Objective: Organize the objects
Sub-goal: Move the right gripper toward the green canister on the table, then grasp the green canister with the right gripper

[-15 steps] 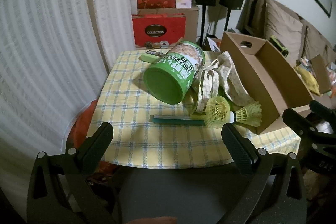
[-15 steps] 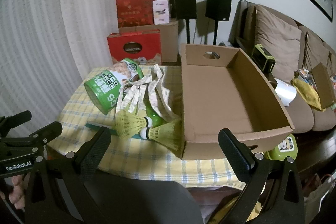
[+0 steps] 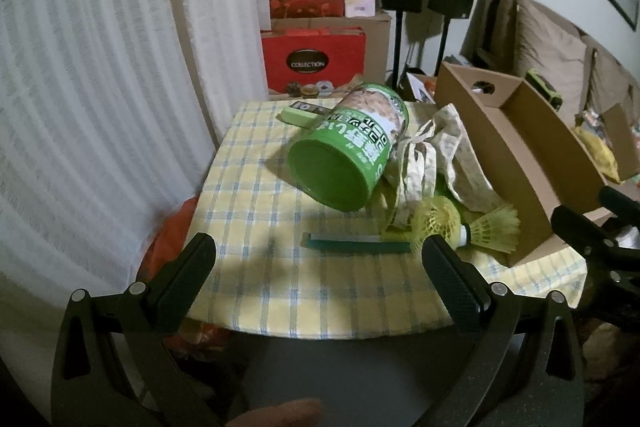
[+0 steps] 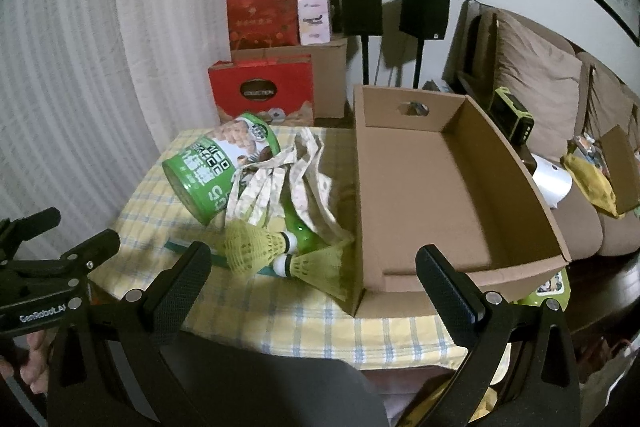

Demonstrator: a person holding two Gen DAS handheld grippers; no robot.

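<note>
Since the cardboard box [image 4: 448, 187] shows a bare floor in the right wrist view, nothing appears sorted yet; I judge the task at its start.

Left to right across the tabletop [image 3: 256, 211]:
- Left claw [image 3: 318, 267]: fingers spread wide, nothing between them, hovering at the near edge above the checked cloth.
- Small flat green packet [image 3: 298, 113] at the far edge, behind the can.
- Green can [image 3: 348, 151]: lying on its side, base toward the left camera, its right flank against the cloth bag.
- Dark green strip [image 3: 356, 245], flat on the cloth just in front of the can; what it is cannot be told.
- Printed cloth bag [image 4: 288, 179], crumpled, straps draped over a green bottle [image 4: 298, 227], mostly hidden.
- Two yellow shuttlecocks [image 4: 256, 247], side by side near the box's front left corner; the nearer one's skirt lies against the box wall.
- Box: on the right part of the tabletop, open side up.
- Right claw [image 4: 314, 277]: also wide open and empty, held before the box's near wall.

Left to do, by my reading: every loose item still needs moving, presumably into the box. The shuttlecocks sit closest to both claws.
</note>
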